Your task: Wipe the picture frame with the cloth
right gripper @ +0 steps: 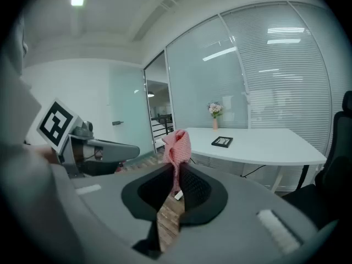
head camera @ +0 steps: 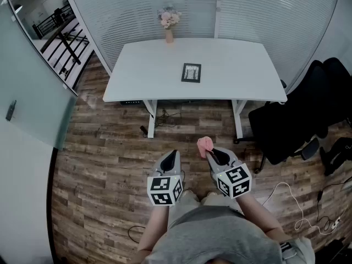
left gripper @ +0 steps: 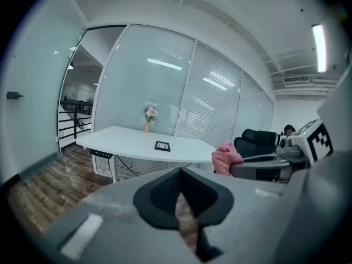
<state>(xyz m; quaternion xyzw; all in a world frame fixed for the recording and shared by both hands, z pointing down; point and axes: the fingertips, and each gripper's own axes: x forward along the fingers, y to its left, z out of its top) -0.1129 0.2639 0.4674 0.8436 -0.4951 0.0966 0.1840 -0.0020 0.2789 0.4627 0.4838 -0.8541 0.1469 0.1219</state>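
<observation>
Held side by side at 6 o'clock, aimed toward 12: left gripper [head camera: 175, 154] narrowed to a slit on nothing, right gripper [head camera: 210, 153] clamped on pink cloth [head camera: 205, 144]. Farther at 12 o'clock, frame [head camera: 191, 72] flat on table [head camera: 236, 65], well apart from both.

Inside an office: white desk [head camera: 231, 65] at centre, glass partition walls with blinds [head camera: 264, 10] behind it, black swivel chairs [head camera: 297, 120] to its right, cables [head camera: 165, 117] trailing beneath it over wood-plank flooring [head camera: 99, 147], vase of flowers [head camera: 169, 22] on its far edge.
</observation>
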